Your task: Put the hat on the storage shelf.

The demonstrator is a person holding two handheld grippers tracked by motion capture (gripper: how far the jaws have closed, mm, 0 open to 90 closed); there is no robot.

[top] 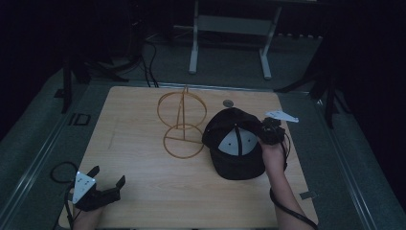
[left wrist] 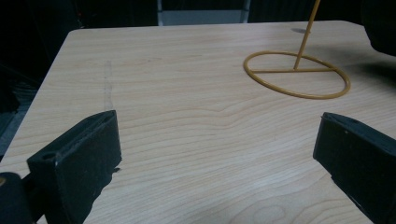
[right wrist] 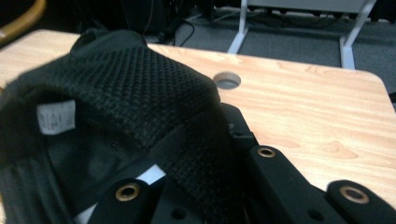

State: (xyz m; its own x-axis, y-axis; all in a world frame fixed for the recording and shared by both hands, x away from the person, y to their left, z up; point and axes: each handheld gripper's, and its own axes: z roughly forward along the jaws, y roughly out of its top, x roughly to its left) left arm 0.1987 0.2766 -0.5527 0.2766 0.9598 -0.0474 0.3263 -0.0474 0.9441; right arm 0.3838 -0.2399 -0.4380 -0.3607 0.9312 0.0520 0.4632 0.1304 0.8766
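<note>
One step looks done from where I stand: the right gripper has its jaws clamped together on the rim of the black baseball cap with white front panels, pinching the woven mesh fabric near the back edge, as the right gripper view shows up close. The cap sits on the right half of the pale wooden desk, just beside the yellow wire hat stand with its two rings, touching or nearly touching the lower ring. I judge the cap is meant for that stand, so what remains is lifting it across and settling it over the upper ring; the stand is bare for now.

The cap looks soft and floppy, its crown turned up so the inside, with a small white label, faces the right gripper's camera. The left gripper rests at the near left corner of the desk with its jaws wide apart, holding nothing.
</note>
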